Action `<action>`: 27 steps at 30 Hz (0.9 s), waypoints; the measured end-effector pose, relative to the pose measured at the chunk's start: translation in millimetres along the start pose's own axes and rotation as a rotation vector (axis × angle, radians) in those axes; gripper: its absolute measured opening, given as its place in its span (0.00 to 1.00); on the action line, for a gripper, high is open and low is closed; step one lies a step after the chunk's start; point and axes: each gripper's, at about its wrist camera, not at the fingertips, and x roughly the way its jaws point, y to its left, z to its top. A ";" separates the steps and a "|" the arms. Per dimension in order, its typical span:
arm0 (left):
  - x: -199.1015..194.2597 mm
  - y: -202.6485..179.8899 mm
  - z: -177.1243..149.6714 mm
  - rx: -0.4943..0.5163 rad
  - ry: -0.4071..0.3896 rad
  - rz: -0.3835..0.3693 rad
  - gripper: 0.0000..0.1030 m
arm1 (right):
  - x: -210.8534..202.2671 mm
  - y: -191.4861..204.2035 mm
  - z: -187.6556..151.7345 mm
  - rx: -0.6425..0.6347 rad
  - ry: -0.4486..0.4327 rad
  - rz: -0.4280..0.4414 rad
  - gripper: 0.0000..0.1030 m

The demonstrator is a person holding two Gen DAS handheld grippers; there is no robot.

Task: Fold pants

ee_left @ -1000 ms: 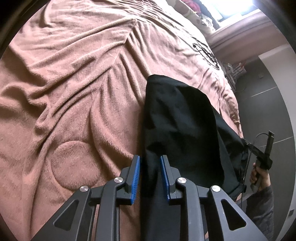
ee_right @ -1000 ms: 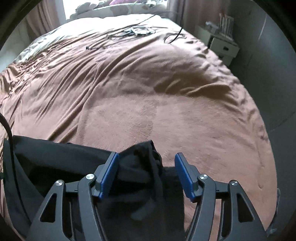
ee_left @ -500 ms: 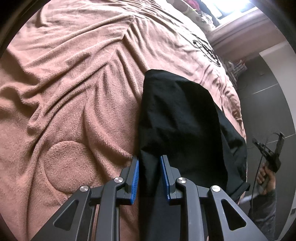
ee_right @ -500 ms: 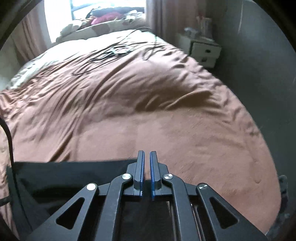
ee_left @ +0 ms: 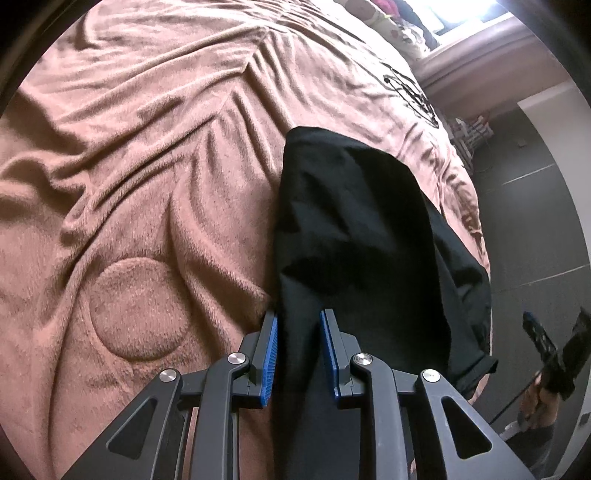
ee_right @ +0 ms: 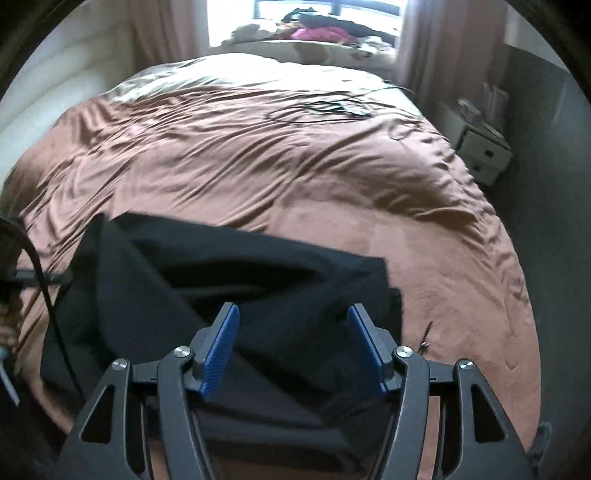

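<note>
Window glare, dim room, fisheye edge warp, slight motion blur.

Black pants on a pinkish-brown plush blanket embossed with a circle motif. Black gripper fingers carry blue ribbed pads. Black cable on blanket; white nightstand; beige curtains.

Black skeletal left gripper, blue ribbed pads, silver screws at pivots. Same build on right gripper; thin black cable trailing at left. Dark grey sleeve at far right.
</note>
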 end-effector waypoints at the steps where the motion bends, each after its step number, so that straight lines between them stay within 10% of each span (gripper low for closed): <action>1: -0.3 0.4 -0.5 0.000 0.001 0.000 0.24 | -3.4 4.8 -2.7 -0.020 0.005 0.004 0.57; 27: -11.5 7.9 -17.8 0.028 0.030 -0.051 0.24 | 57.1 117.5 -38.2 -0.333 0.209 0.107 0.57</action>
